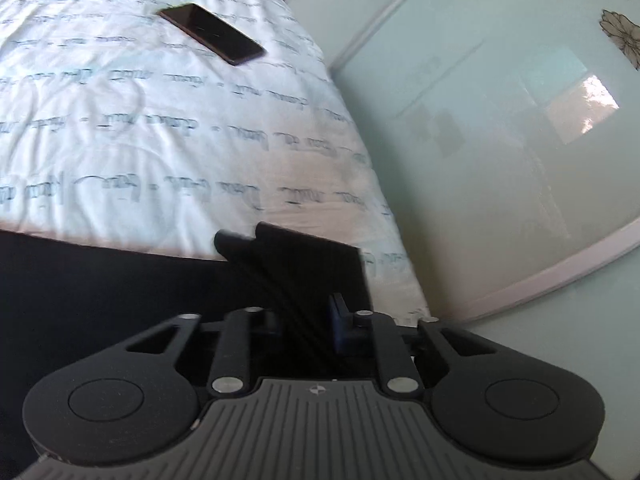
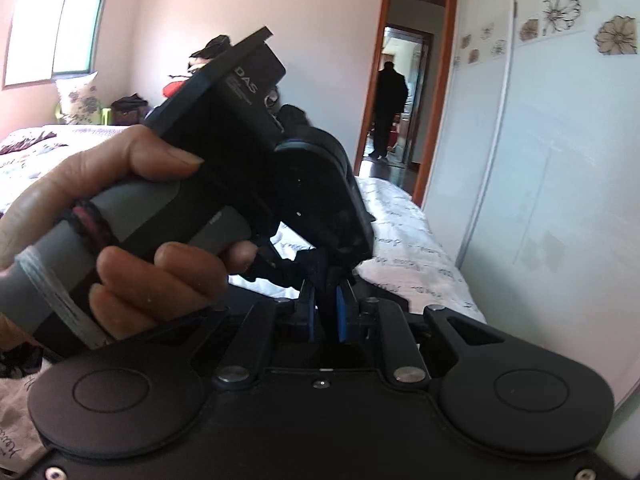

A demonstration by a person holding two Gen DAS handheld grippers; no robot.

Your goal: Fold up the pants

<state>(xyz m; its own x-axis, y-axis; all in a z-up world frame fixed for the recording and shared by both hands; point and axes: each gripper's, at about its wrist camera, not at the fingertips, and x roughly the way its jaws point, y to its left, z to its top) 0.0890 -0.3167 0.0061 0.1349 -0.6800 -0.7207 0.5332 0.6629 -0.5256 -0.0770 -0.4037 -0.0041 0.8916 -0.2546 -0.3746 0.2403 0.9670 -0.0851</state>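
Both grippers, left gripper (image 1: 308, 316) and right gripper (image 2: 325, 308), have fingers closed on the black pants (image 1: 120, 280), lifted beside the phone (image 1: 211, 33); next, carry this edge over.

Your left gripper (image 1: 304, 320) pointed downward, its jaws closed on a bunch of the black pants (image 1: 292, 264). Your right gripper (image 2: 325, 308) was also closed on dark cloth, probably the same pants. Your left hand (image 2: 120, 248) wrapped the grey handle, thumb on top.

Black claw (image 2: 325, 304), blue pads (image 2: 342, 312), grey handle (image 2: 132, 208)
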